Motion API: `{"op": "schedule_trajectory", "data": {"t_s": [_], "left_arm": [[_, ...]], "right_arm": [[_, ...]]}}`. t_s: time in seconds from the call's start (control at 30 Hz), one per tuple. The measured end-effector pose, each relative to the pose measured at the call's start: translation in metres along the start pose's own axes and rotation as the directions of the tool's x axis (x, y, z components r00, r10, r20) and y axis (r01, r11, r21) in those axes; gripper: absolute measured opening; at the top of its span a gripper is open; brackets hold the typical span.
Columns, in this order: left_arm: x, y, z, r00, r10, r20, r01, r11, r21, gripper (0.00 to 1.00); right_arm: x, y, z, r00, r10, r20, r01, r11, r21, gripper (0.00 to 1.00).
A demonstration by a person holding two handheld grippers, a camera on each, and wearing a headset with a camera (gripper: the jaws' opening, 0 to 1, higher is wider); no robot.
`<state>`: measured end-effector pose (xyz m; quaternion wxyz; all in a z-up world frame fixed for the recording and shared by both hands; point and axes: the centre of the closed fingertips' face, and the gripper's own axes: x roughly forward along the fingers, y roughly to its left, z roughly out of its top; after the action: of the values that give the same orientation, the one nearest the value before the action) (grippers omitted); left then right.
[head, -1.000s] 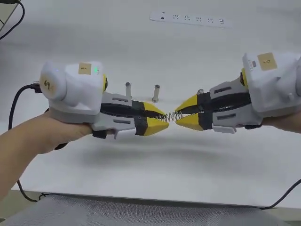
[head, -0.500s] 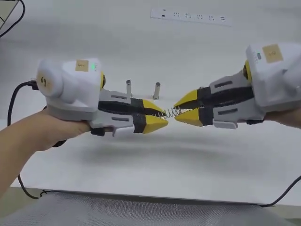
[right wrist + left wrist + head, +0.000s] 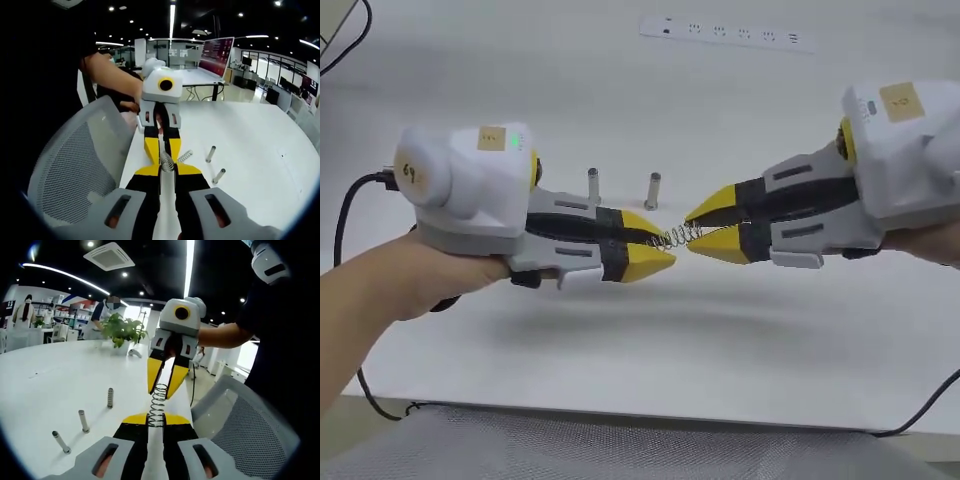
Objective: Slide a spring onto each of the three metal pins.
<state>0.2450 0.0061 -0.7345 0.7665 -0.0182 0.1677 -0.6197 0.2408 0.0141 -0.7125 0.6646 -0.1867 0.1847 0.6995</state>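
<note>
The spring [image 3: 678, 237] is up in the air over the white table [image 3: 620, 340], lying roughly level between the tips of the two grippers and well clear of the tabletop. One end is pinched between the yellow tips of the left gripper [image 3: 662, 248], whose jaws are closed on it. In the left gripper view the coils rise straight out from between those tips. The other end reaches into the mouth of the right gripper [image 3: 690, 232], whose jaws stand apart in a narrow V. One tip is above the coil and one below it, and I cannot tell whether either tip touches the wire. The two grippers point at each other nearly tip to tip, with the spring bridging the short gap. Beyond the left gripper's jaws, a first pin [image 3: 593, 186] and a second pin [image 3: 654, 190] stand upright and bare on the table, near each other and apart from the held spring. In the left gripper view a second spring [image 3: 110, 398] stands upright in a row with those two pins; what it sits on is too small to make out. A left hand [image 3: 410, 280] grips the left gripper's white body, and a black cable [image 3: 350, 220] runs from its rear. A power strip [image 3: 730, 38] lies at the far side of the table. A grey mesh chair back [image 3: 570, 450] shows at the near edge.
</note>
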Motion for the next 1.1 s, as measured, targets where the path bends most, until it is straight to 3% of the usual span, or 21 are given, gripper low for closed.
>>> {"op": "schedule_trajectory", "data": {"t_s": [0.17, 0.27, 0.37, 0.67, 1.1], "left_arm": [[0.001, 0.001, -0.002, 0.9999, 0.004, -0.011, -0.004, 1.000, 0.007, 0.02], [0.002, 0.001, -0.003, 0.9998, 0.007, -0.017, -0.007, 1.000, 0.012, 0.02], [0.004, 0.001, -0.004, 0.9997, 0.009, -0.023, -0.009, 1.000, 0.019, 0.02], [0.009, 0.001, 0.001, 1.0000, 0.005, -0.008, -0.005, 0.999, 0.040, 0.02], [0.006, 0.000, 0.003, 1.0000, 0.004, -0.001, -0.004, 0.999, 0.050, 0.02]], "right_arm": [[0.001, 0.001, 0.003, 1.0000, 0.001, 0.006, -0.001, 1.000, 0.002, 0.07], [0.002, 0.003, 0.012, 0.9988, 0.002, 0.049, -0.004, 1.000, 0.030, 0.07], [0.005, 0.002, 0.015, 0.9986, -0.004, 0.052, 0.002, 1.000, 0.027, 0.08], [0.014, 0.004, 0.029, 0.9940, -0.017, 0.108, 0.018, 1.000, -0.001, 0.07], [0.014, 0.003, 0.033, 0.9793, -0.043, 0.198, 0.046, 0.999, -0.014, 0.07]]}}
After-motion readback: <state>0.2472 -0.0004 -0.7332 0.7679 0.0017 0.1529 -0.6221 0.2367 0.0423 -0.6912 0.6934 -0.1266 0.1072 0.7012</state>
